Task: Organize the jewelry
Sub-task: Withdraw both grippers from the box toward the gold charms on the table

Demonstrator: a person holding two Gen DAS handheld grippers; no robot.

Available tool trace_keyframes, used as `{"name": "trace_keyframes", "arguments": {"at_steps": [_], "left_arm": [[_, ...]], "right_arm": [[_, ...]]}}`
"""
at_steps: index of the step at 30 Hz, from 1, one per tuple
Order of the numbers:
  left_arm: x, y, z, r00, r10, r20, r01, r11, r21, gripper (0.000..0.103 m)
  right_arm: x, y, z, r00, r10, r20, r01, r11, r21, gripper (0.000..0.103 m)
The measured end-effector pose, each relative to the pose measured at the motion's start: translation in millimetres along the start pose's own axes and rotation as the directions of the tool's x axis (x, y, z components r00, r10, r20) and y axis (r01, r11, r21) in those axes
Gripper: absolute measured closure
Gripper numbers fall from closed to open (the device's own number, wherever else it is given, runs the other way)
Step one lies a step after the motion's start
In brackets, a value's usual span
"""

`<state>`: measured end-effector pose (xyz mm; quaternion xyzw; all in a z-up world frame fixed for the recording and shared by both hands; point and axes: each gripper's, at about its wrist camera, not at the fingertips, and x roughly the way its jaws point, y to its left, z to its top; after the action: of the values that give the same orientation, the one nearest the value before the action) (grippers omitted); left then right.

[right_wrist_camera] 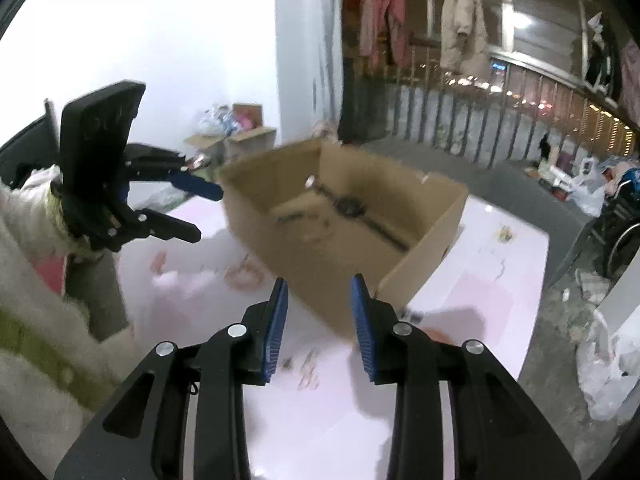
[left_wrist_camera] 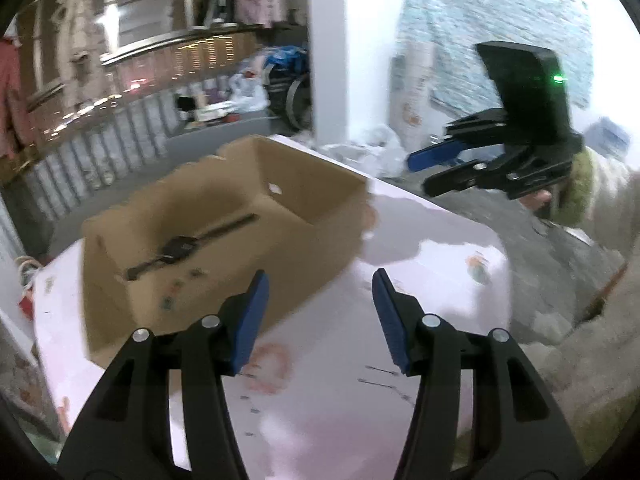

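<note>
On the glossy pale pink tabletop [left_wrist_camera: 440, 248] stands an open brown cardboard box [left_wrist_camera: 224, 216], and inside it, lying across the floor, we see a dark wristwatch with a long black strap [left_wrist_camera: 180, 248]; the right wrist view shows the same watch [right_wrist_camera: 348, 208] deeper in the box. Small pieces of jewelry lie loose on the pink surface just in front of the box: a pinkish ring-like bracelet [right_wrist_camera: 244, 274] to its left, and a few tiny pale bits [right_wrist_camera: 308, 368] close below our right tool [right_wrist_camera: 320, 328]. Both views are smeared, so we can only guess that these bits are earrings or clips. Our left tool [left_wrist_camera: 318, 320] hangs above the tabletop beside the near corner of the box, its blue pads well apart with nothing between them. Our right tool has its pads apart by a narrower gap, also empty. We judge that we are between placements: one item sits in the box and several wait outside. The next move calls for lowering one tool onto a loose piece, most likely the small bits near the right tool, lining the pads to either side, and pinching gently, since such flat, light things on a slick surface could slide away.
</note>
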<state>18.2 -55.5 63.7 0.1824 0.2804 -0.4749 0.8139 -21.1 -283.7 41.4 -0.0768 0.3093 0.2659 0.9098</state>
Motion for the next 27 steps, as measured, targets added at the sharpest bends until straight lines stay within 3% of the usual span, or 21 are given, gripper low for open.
{"name": "trace_keyframes", "arguments": {"at_steps": [6, 9, 12, 19, 27], "left_arm": [[48, -34, -20, 0.992, -0.102, -0.077, 0.106, 0.993, 0.058, 0.052], [68, -44, -27, 0.989, -0.103, -0.108, 0.115, 0.987, 0.113, 0.052], [85, -46, -28, 0.987, -0.094, -0.129, 0.113, 0.983, 0.145, 0.056], [117, -39, -27, 0.982, -0.097, -0.164, 0.117, 0.986, 0.117, 0.074], [135, -41, -30, 0.974, -0.100, -0.203, 0.127, 0.984, 0.123, 0.076]], "right_arm": [[34, 10, -40, 0.992, 0.036, -0.125, -0.040, 0.999, -0.035, 0.071], [51, 14, -56, 0.984, 0.034, -0.177, -0.048, 0.996, -0.072, 0.071], [59, 15, -63, 0.982, 0.034, -0.187, -0.050, 0.995, -0.082, 0.071], [72, 5, -67, 0.980, 0.039, -0.195, -0.056, 0.995, -0.083, 0.073], [77, -1, -70, 0.978, 0.051, -0.203, -0.067, 0.995, -0.073, 0.079]]}}
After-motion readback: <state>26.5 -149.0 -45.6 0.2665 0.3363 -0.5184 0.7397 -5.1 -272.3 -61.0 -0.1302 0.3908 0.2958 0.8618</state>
